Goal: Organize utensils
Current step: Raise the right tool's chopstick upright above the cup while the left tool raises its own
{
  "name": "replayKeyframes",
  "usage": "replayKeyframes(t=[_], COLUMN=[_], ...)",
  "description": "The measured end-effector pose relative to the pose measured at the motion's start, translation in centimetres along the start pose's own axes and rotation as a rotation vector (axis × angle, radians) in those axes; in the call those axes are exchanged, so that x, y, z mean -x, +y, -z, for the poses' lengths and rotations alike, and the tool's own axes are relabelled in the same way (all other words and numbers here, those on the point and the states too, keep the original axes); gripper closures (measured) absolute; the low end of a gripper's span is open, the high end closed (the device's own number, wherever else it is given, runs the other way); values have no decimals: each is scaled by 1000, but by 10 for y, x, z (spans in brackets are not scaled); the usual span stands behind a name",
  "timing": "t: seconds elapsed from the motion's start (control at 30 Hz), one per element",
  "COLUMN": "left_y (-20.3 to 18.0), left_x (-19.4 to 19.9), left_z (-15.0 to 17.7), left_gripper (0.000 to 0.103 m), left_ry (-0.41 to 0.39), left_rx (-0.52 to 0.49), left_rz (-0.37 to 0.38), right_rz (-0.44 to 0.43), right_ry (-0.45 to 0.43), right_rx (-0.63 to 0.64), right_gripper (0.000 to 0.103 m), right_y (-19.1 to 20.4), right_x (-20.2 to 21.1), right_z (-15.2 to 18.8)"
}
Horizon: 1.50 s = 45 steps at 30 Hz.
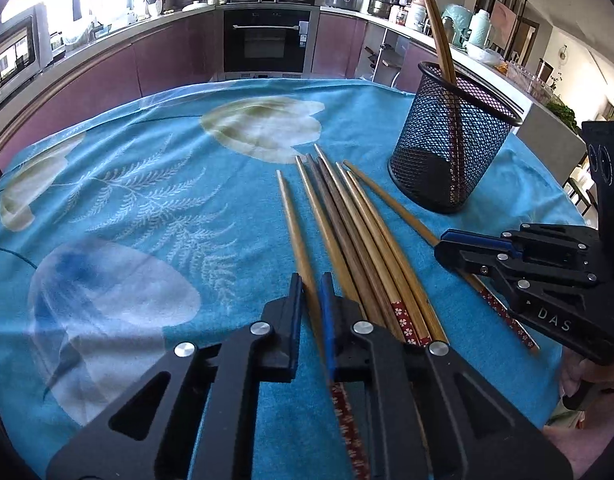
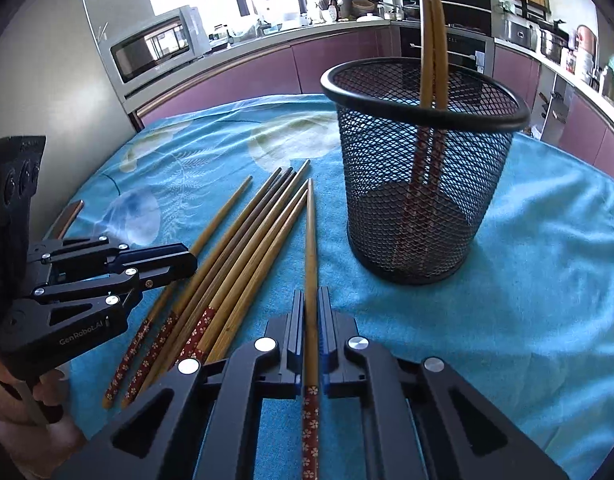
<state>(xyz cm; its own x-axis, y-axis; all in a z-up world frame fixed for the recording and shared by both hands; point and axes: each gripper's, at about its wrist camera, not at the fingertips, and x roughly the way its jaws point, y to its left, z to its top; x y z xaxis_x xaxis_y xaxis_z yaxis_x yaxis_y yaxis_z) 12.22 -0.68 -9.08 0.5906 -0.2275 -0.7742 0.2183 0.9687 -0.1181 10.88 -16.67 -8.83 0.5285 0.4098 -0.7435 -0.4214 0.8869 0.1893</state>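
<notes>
"GenRobot.AI" is showing on the left gripper (image 2: pixel 175 260) and "DAS" on the right gripper (image 1: pixel 459 246). Each one's jaws are clamping a single wooden chopstick (red flowered handles): the left chopstick (image 1: pixel 295 232) and the right chopstick (image 2: pixel 311 264), both lying beside the loose bundle (image 1: pixel 359 232) on the blue cloth-covered surface (image 1: pixel 147 200). A black mesh cup (image 2: pixel 423 168) is standing near the far right edge, holding two chopsticks.

"DAS" on the right tool (image 1: pixel 443 246); "GenRobot.AI" on the left tool (image 2: pixel 191 258).
</notes>
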Motion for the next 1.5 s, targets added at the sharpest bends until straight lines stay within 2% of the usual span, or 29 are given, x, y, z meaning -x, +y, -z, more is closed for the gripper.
replayKeyframes(t=[0.2, 0.37, 0.6, 0.97, 1.2, 1.5], left_y=[1, -5, -8, -3, -4, -15], left_x=[13, 20, 15, 4, 19, 70], left_z=[4, 11, 16, 7, 4, -15], left_gripper=[95, 95, 95, 94, 95, 96], left_ry=[-23, -12, 10, 32, -2, -114], left_rx=[5, -26, -53, -52, -38, -69], left_rz=[23, 66, 49, 42, 74, 177], right_rz=[-67, -117, -93, -77, -113, -168], right_ry=[-34, -3, 39, 37, -28, -149], right_rx=[0, 43, 59, 67, 44, -5], right_gripper=[97, 97, 96, 97, 97, 97], right_y=[0, 8, 14, 14, 6, -10], right_x=[14, 15, 3, -6, 19, 65], right_z=[2, 3, 5, -2, -2, -9])
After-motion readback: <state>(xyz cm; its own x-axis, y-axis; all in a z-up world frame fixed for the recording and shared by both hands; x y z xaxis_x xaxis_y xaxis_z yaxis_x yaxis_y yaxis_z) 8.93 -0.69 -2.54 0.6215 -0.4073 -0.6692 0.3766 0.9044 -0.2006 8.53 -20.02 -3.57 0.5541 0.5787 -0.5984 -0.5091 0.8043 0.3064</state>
